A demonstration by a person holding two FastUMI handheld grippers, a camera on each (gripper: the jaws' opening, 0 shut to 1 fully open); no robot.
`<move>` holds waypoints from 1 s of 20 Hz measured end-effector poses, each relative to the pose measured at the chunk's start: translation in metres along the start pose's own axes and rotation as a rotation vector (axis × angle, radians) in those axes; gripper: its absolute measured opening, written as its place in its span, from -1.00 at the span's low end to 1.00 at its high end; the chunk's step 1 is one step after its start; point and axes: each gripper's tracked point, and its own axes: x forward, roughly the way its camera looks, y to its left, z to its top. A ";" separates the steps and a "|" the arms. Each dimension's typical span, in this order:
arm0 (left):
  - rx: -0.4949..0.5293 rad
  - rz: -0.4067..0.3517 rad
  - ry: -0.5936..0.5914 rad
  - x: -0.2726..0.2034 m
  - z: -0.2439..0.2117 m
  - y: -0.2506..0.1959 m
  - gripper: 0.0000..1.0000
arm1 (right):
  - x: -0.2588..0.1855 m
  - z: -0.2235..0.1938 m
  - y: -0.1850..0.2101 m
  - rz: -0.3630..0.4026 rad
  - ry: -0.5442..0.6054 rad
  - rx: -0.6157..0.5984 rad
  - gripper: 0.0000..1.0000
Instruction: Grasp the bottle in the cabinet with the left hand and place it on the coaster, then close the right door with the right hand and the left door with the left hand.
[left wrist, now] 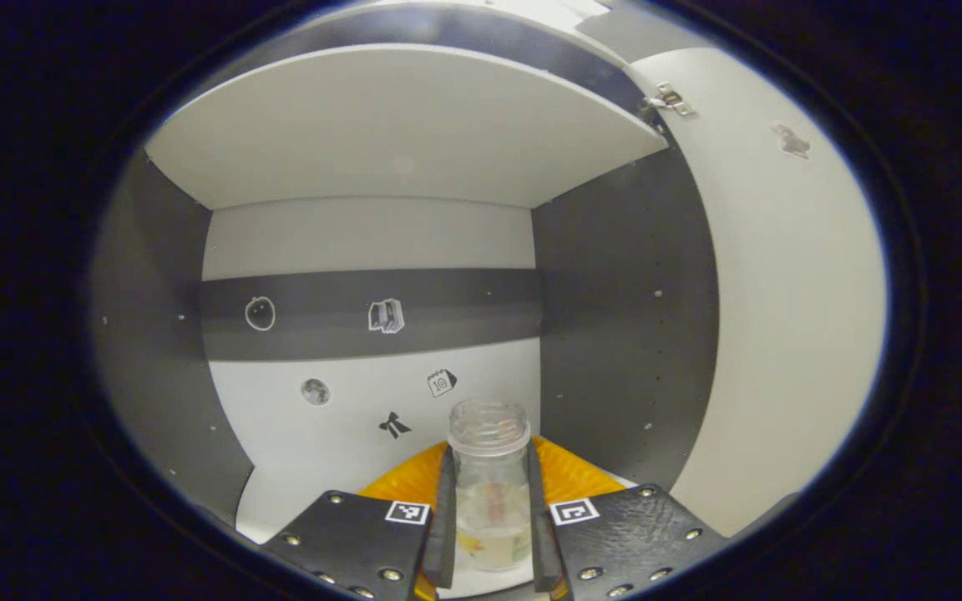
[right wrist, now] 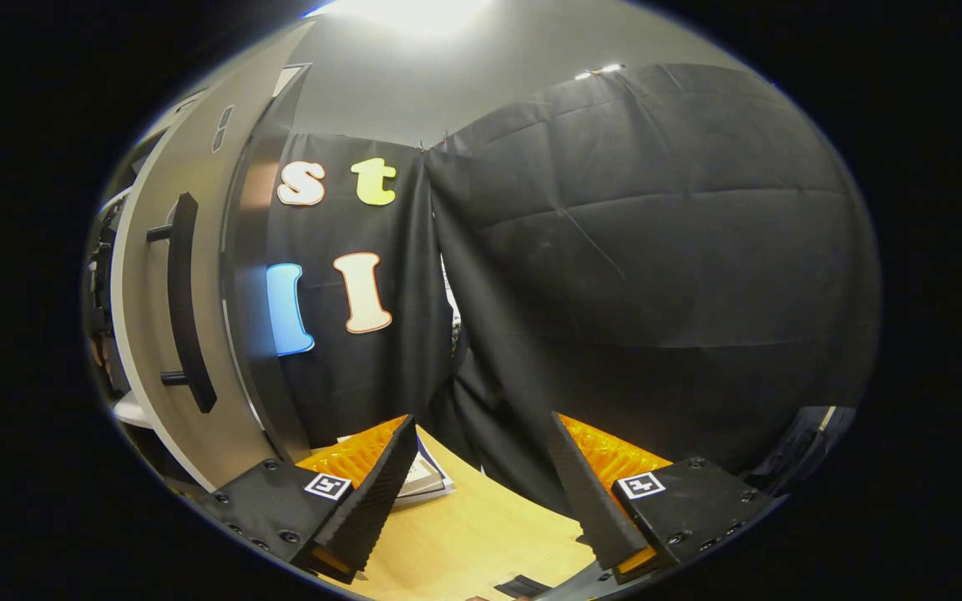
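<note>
With the left gripper (left wrist: pixel 491 509) closed on the clear bottle (left wrist: pixel 490 484) low in the cabinet (left wrist: pixel 623 317), draw it straight back, upright and clear of the shelf (left wrist: pixel 397 125) (the right gripper (right wrist: pixel 481 492) waits open beside the right door (right wrist: pixel 189 334)).

Left gripper (left wrist: pixel 491 517): 2 black textured plates, each carrying 1 square black-and-white marker and a row of round screws. Right gripper (right wrist: pixel 481 492): 2 matching black plates with markers and screws; fingers (right wrist: pixel 377 492) ribbed, wedge-shaped.
</note>
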 end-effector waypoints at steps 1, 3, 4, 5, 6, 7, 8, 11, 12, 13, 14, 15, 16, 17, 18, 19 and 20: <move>-0.007 -0.010 -0.002 -0.008 0.003 -0.003 -0.41 | -0.001 0.002 0.001 0.003 -0.004 0.001 0.94; -0.007 -0.029 -0.004 -0.027 0.009 -0.008 -0.25 | -0.003 0.006 0.002 0.013 -0.009 0.002 0.94; -0.001 -0.035 -0.008 -0.037 0.013 -0.010 -0.25 | -0.004 0.006 0.002 0.018 -0.009 -0.001 0.93; 0.003 -0.041 -0.011 -0.047 0.015 -0.012 -0.25 | -0.005 0.008 0.002 0.023 -0.009 -0.003 0.93; 0.003 -0.046 -0.015 -0.057 0.017 -0.014 -0.25 | -0.007 0.009 0.003 0.030 -0.012 -0.005 0.93; 0.001 -0.053 -0.016 -0.067 0.017 -0.016 -0.25 | -0.009 0.011 0.005 0.034 -0.015 -0.010 0.93; -0.003 -0.060 -0.017 -0.077 0.017 -0.018 -0.25 | -0.010 0.013 0.005 0.038 -0.018 -0.017 0.94; 0.004 -0.082 -0.031 -0.105 0.015 -0.023 -0.25 | -0.016 0.021 0.006 0.047 -0.037 -0.041 0.93; 0.014 -0.087 -0.034 -0.113 0.013 -0.023 -0.26 | -0.017 0.024 0.005 0.049 -0.044 -0.048 0.93; 0.023 -0.094 -0.034 -0.122 0.008 -0.024 -0.18 | -0.019 0.027 0.003 0.046 -0.050 -0.056 0.93; 0.027 -0.100 -0.034 -0.131 0.003 -0.026 -0.26 | -0.021 0.030 0.000 0.045 -0.057 -0.058 0.93; 0.025 -0.109 -0.036 -0.139 -0.002 -0.028 -0.26 | -0.024 0.034 0.000 0.049 -0.067 -0.057 0.93; 0.023 -0.116 -0.036 -0.148 -0.008 -0.030 -0.26 | -0.027 0.039 -0.003 0.052 -0.081 -0.056 0.94; 0.020 -0.120 -0.037 -0.157 -0.014 -0.030 -0.26 | -0.030 0.043 -0.005 0.050 -0.093 -0.060 0.93; 0.015 -0.123 -0.039 -0.165 -0.019 -0.031 -0.25 | -0.032 0.045 -0.008 0.043 -0.099 -0.066 0.94; 0.006 -0.127 -0.039 -0.173 -0.027 -0.032 -0.25 | -0.035 0.046 -0.010 0.039 -0.102 -0.071 0.99; -0.002 -0.134 -0.038 -0.179 -0.034 -0.034 -0.25 | -0.038 0.048 -0.010 0.038 -0.105 -0.073 0.93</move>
